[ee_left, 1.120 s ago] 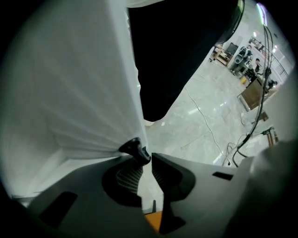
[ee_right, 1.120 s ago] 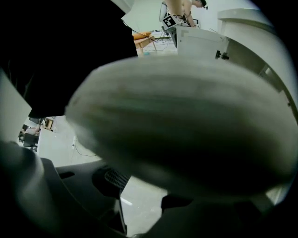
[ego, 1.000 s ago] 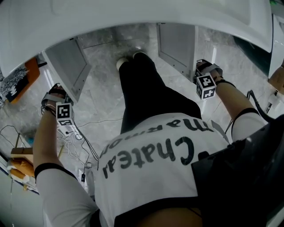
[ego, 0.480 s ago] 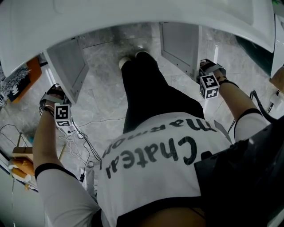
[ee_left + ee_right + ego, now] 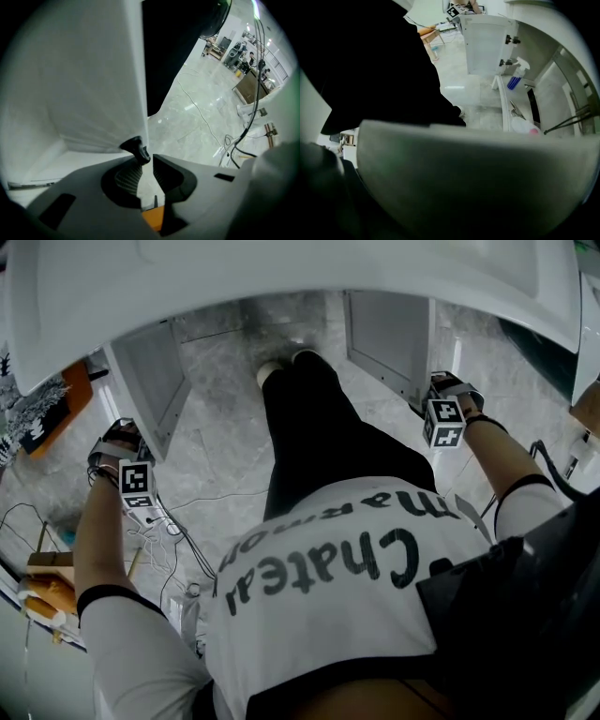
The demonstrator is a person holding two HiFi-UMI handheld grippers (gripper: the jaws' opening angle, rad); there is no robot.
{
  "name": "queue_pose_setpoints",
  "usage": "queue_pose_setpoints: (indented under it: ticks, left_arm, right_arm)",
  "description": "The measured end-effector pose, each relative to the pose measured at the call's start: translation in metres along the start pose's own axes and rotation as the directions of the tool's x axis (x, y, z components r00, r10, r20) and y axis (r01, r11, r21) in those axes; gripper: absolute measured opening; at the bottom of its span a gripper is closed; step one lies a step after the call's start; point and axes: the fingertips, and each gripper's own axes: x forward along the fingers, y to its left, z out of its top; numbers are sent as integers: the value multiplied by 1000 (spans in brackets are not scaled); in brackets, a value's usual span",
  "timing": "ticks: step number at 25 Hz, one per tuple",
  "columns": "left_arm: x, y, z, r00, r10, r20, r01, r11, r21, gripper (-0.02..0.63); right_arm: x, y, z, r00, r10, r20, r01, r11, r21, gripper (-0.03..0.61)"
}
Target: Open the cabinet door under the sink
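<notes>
Both white cabinet doors (image 5: 389, 334) stand open. Left hand-held gripper (image 5: 147, 164) pinches the left door's (image 5: 145, 395) dark knob (image 5: 137, 147); right hand-held gripper's (image 5: 450, 395) jaws, just opening, hide behind a blurred pale panel (image 5: 464, 178).

Even, cool indoor light is spread over the head view, and the floor (image 5: 216, 418) is dimmed slightly beneath the white surface (image 5: 281, 277). Both gripper views are bent at the rims (the corners are blacked out). In the left one the knob (image 5: 136, 149) at the jaws is rendered sharp. In the right one a pale slab (image 5: 464, 173) close to the lens is wholly blurred.
</notes>
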Motion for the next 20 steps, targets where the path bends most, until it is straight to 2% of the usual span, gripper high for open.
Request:
queue_pose_setpoints:
  ticks: [4,6,8,11,13,15,17,19,20]
  left_arm:
    - [2,-2,-3,1000,1,8,0,997,-73,57]
    - [3,0,-3,1000,11,7,-10,994,-109,55]
    - [4,-3,-2,1000,15,6,-13,984,-176,55]
    - [2,-5,-5,1000,-1,2,1,961,-276,55]
    - [1,-7,-10,1000,-14,-16,8,950,-312,55]
    - [-2,-8,-14,999,-23,-38,9,941,-337,55]
    - [-6,-5,-20,998,-27,-60,1,921,-390,23]
    - [-11,-3,-28,996,-36,-87,-10,878,-479,21]
    - [-15,-1,-33,994,-34,-102,-25,850,-526,21]
  right_arm:
    - [-2,-4,3,999,-23,-29,26,991,130,209]
    - [-5,-6,-1,998,-33,-49,44,972,230,209]
    - [-7,-9,-5,997,-44,-67,63,947,316,209]
    - [-12,-9,-7,995,-58,-85,85,930,359,207]
    - [-17,-11,-11,993,-72,-96,106,903,416,204]
    - [-23,-13,-17,990,-91,-111,134,860,492,204]
    - [-30,-17,-24,985,-109,-132,164,822,545,194]
    - [-38,-19,-27,980,-123,-154,190,803,566,163]
    - [-42,-19,-27,978,-128,-162,199,798,568,114]
